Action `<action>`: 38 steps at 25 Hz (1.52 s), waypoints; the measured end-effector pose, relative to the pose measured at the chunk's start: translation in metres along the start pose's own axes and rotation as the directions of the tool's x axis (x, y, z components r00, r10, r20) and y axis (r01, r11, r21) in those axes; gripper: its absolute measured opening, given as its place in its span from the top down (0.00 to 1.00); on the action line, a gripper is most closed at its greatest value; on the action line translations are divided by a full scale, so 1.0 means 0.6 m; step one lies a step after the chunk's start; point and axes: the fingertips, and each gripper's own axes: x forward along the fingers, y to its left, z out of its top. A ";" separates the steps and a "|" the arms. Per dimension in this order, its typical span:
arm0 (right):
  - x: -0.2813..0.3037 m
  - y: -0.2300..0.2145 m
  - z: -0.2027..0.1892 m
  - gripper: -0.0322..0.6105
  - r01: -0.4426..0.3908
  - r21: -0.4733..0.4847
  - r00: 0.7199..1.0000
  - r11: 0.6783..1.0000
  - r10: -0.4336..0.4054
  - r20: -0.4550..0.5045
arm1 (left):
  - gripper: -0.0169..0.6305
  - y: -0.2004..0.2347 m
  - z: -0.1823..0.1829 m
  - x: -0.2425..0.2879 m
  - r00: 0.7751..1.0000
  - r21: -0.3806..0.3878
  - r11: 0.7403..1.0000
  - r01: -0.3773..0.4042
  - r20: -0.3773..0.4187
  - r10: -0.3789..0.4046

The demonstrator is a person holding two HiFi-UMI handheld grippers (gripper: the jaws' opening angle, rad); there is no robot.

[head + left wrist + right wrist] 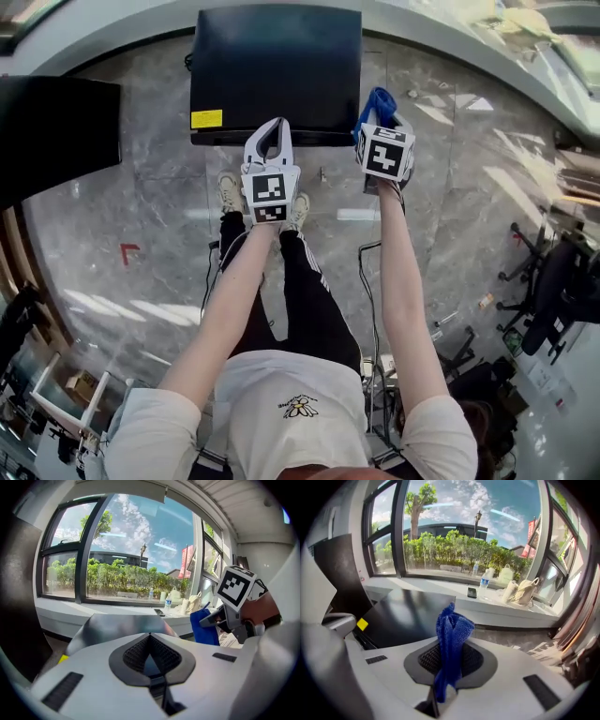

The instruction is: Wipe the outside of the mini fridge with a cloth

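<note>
In the right tool (pixel 450 663) — blue cloth (pixel 452 630), bunched; mini fridge (pixel 408 616) glossy black.

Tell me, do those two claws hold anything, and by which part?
The right gripper pinches a blue cloth by its bunched middle. The left gripper, jaws shut, holds nothing.

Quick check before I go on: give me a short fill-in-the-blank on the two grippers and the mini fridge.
1. The cloth clamped in the right gripper is ____ in colour.
2. The left gripper has its jaws together and holds ____.
3. The small sticker on the black mini fridge is ____.

Missing words: blue; nothing; yellow
</note>
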 end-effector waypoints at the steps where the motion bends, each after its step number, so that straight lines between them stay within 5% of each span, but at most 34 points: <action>1: -0.031 0.000 0.021 0.85 -0.004 0.017 1.000 1.000 0.004 0.030 | 0.97 -0.001 0.021 -0.019 1.000 0.006 1.000 -0.001 0.003 0.001; 7: -0.253 0.037 0.185 0.85 -0.095 0.155 0.959 0.983 0.049 0.279 | 0.97 0.036 0.192 -0.129 0.993 -0.057 0.995 -0.087 0.074 0.091; 12: -0.444 0.075 0.294 0.85 -0.161 0.109 0.882 0.981 0.094 0.462 | 0.97 0.037 0.341 -0.210 0.976 -0.059 0.996 -0.067 0.203 0.078; 15: -0.527 0.098 0.331 0.85 -0.179 0.048 0.838 0.983 0.127 0.531 | 0.97 0.047 0.397 -0.257 0.963 -0.127 0.990 -0.066 0.251 0.096; 20: -0.636 0.117 0.395 0.85 -0.206 -0.008 0.762 0.979 0.165 0.626 | 0.97 0.002 0.550 -0.337 0.910 0.000 1.000 0.028 0.415 -0.025; 24: -0.662 0.142 0.387 0.85 -0.205 -0.044 0.726 0.978 0.182 0.664 | 0.97 -0.005 0.574 -0.381 0.890 -0.005 1.000 0.019 0.457 -0.015; 29: -0.651 0.159 0.358 0.85 -0.203 -0.064 0.735 0.977 0.195 0.649 | 0.97 -0.023 0.566 -0.406 0.887 0.094 0.996 -0.004 0.461 -0.040; 38: -0.658 0.162 0.346 0.85 -0.205 -0.092 0.717 0.974 0.214 0.663 | 0.97 -0.025 0.577 -0.412 0.878 0.119 0.993 -0.025 0.478 -0.035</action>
